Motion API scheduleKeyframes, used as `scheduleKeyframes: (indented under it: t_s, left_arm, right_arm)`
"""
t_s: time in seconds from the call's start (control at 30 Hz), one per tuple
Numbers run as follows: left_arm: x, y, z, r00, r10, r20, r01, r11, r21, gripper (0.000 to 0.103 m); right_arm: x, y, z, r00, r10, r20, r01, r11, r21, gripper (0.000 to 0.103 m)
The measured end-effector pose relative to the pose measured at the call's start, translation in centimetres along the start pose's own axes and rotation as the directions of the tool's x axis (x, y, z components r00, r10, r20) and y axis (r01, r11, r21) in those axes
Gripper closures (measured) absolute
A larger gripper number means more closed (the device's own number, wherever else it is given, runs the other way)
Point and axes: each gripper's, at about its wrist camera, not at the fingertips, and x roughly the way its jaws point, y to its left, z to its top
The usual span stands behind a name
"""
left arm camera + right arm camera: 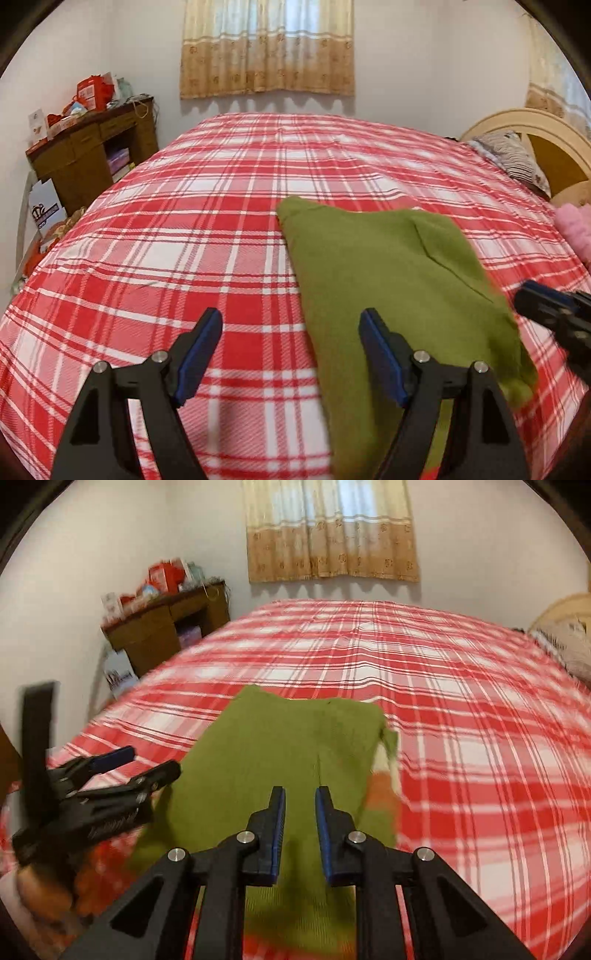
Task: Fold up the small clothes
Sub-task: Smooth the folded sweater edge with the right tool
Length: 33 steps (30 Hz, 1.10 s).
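A small olive-green garment (pixel 376 280) lies partly folded on the red plaid bedspread (pixel 184 240); one flap is turned over on its right side. It also shows in the right wrist view (pixel 280 753). My left gripper (pixel 291 325) is wide open and empty, above the garment's left edge. My right gripper (pixel 300 801) hovers over the garment's near middle, jaws a small gap apart, holding nothing. The left gripper appears in the right wrist view (pixel 140 764) at the garment's left edge. The right gripper shows in the left wrist view (pixel 546 302) at the garment's right edge.
A brown desk (pixel 92 147) with red boxes stands by the far left wall. A striped pillow (pixel 513 158) and a cream headboard (pixel 532 122) are at the right. Something pink (pixel 572 225) lies by the bed's right edge. A curtain (pixel 267 48) hangs behind.
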Motion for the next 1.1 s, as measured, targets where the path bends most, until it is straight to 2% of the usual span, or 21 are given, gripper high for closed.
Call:
scheduleKeyframes:
  t_s: [0.13,0.23,0.33,0.4,0.5,0.67,0.77,0.9,1.0,1.1]
  left_arm:
    - [0.7,-1.5,-0.3,1.0,0.014,-0.005,-0.014,0.999,0.044,0.024]
    - [1.1,-2.5,-0.6,1.0,0.018,-0.008,-0.017,0.996,0.085,0.024]
    - [1.0,-3.2,-0.5,0.999,0.044,0.006,-0.044,0.99,0.131,0.024]
    - [0.6,-3.2,0.0,0.998,0.057,0.013,-0.059,0.987,0.149,0.024]
    - [0.5,-3.0,1.2,0.998,0.065,0.023,-0.067,0.987,0.144,0.024]
    - [2.0,-3.1,3.3,0.995,0.097,0.035,-0.1,0.987,0.125,0.024]
    - [3.8,-3.8,3.8,0.995,0.102,0.009,-0.102,0.984,0.144,0.025]
    - [6.1,-4.3,3.7,0.994,0.092,-0.055,-0.084,0.986,0.142,0.025]
    - [6.6,-4.7,3.5,0.994,0.089,-0.058,-0.08,0.987,0.14,0.025]
    - [6.6,-5.0,3.3,0.994,0.091,-0.062,-0.08,0.984,0.157,0.025]
  right_arm:
    - [5.2,-1.4,-0.8,0.991,-0.096,-0.09,0.096,0.995,-0.004,0.088]
    - [4.7,-4.3,-1.3,0.999,-0.012,-0.046,0.019,0.99,0.136,0.089]
    - [4.4,-5.0,-0.9,0.999,0.007,-0.052,0.003,0.982,0.19,0.089]
    - [3.8,-4.8,0.1,0.999,-0.023,-0.034,0.029,0.981,0.19,0.085]
    - [4.3,-4.3,2.3,0.998,-0.059,-0.011,0.06,0.988,0.144,0.085]
    - [7.9,-3.9,5.1,0.996,-0.076,-0.052,0.08,0.993,0.087,0.085]
    - [10.8,-4.8,5.2,0.984,-0.116,-0.132,0.126,0.989,0.074,0.085]
    - [11.3,-6.4,4.7,0.988,-0.105,-0.109,0.12,0.982,0.146,0.085]
    - [11.3,-6.6,4.5,0.988,-0.116,-0.099,0.129,0.981,0.145,0.086]
    - [11.6,-7.7,4.5,0.99,-0.106,-0.09,0.123,0.972,0.202,0.086]
